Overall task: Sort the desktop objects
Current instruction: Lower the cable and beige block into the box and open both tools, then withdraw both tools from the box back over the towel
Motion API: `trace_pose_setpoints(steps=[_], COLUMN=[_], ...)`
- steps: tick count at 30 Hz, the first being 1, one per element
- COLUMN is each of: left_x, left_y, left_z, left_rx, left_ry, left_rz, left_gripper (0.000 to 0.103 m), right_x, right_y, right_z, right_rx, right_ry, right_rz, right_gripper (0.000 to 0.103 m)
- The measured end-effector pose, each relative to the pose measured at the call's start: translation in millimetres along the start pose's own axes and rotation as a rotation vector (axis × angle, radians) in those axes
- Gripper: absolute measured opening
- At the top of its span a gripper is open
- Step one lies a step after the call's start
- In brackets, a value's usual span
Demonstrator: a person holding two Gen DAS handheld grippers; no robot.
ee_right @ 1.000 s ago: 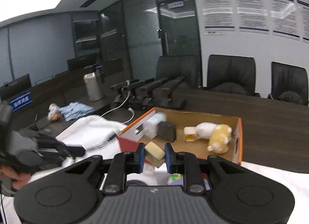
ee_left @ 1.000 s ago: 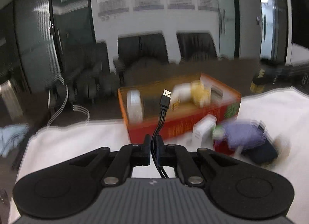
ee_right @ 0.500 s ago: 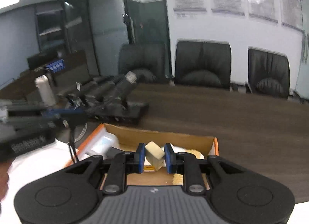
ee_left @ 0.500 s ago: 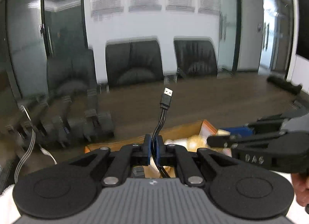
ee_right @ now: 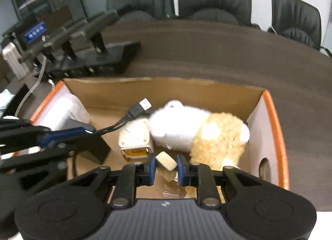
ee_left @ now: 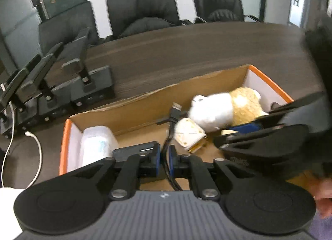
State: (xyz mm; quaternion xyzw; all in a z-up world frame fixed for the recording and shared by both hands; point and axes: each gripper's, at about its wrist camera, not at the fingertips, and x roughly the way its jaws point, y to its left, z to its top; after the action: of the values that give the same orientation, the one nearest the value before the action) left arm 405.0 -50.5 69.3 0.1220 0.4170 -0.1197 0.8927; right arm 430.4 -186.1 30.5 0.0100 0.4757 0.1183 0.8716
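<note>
Over the cardboard box (ee_right: 276, 124), my left tool (ee_left: 164, 158) pinches the black USB cable (ee_left: 173, 119) and my right tool (ee_right: 165, 166) pinches a cream eraser (ee_right: 166, 164).

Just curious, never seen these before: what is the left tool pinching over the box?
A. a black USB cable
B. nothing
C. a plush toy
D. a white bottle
A: the left tool is shut on the black USB cable, whose plug pokes out over the cardboard box.

Beyond my table (ee_left: 186, 53) stand black office chairs (ee_left: 143, 5); a row of black stands (ee_left: 62, 86) and a white cable (ee_left: 35, 157) lie left.
</note>
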Motion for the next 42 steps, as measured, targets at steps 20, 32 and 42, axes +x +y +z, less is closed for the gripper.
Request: trace_pose_setpoints(steps=[20, 32, 42], left_x=[-117, -230, -230], left_y=[25, -26, -65], left_z=[-43, -197, -331], left_rx=[-0.225, -0.159, -0.195], left_ry=[-0.094, -0.338, -0.321], left_rz=[0.162, 0.147, 0.093], left_gripper=[0.101, 0.103, 0.103], right_x=[-140, -232, -235], right_y=[4, 39, 62], right_z=[-27, -212, -347], right_rx=[0.007, -0.109, -0.122], right_ry=[-0.130, -0.385, -0.414], right_rz=[-0.130, -0.044, -0.011], right_gripper=[0.081, 0.092, 0.094])
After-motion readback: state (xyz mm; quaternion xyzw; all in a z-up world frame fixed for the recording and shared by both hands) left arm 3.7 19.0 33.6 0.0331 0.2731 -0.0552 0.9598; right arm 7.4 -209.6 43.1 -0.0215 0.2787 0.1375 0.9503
